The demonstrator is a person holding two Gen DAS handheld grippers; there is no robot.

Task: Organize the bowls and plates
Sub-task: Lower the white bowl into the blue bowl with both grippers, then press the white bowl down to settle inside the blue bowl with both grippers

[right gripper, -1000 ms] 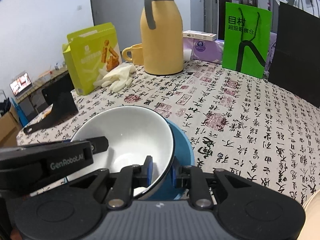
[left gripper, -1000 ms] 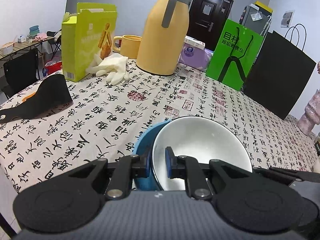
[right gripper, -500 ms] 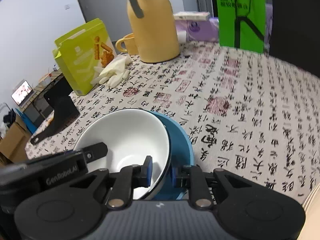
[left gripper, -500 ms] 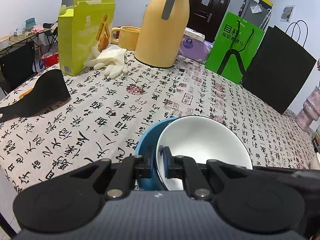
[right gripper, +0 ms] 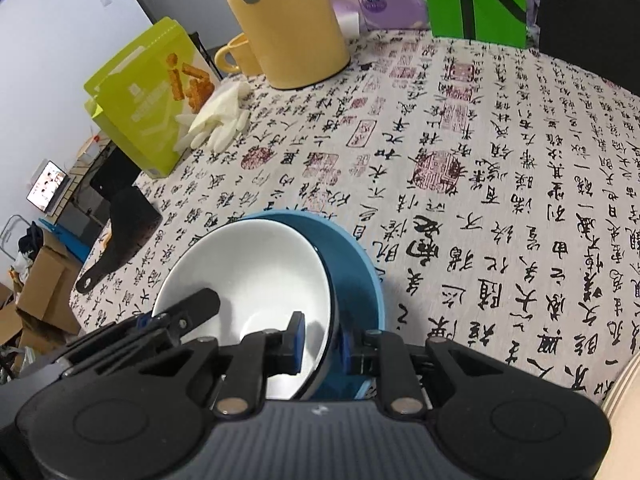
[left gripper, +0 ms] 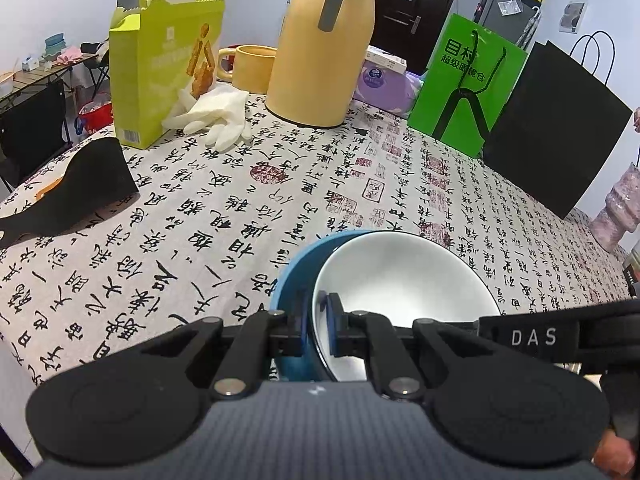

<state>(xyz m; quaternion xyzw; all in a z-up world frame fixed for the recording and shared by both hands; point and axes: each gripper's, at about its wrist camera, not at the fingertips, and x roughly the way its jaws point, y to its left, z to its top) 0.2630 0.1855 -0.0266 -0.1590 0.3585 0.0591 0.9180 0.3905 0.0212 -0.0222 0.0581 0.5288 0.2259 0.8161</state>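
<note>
Left gripper (left gripper: 317, 325): we had it clamped on both bowl rims. Right gripper (right gripper: 322, 346): likewise. White bowl (right gripper: 256, 276) sat tilted inside blue bowl (right gripper: 352, 272), low over the tablecloth (right gripper: 460, 168). Risk, we judged: uneven pulling could slide the white bowl out.

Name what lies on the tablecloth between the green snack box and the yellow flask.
A white glove and a yellow mug behind it lie between the snack box and flask, in both views.
</note>
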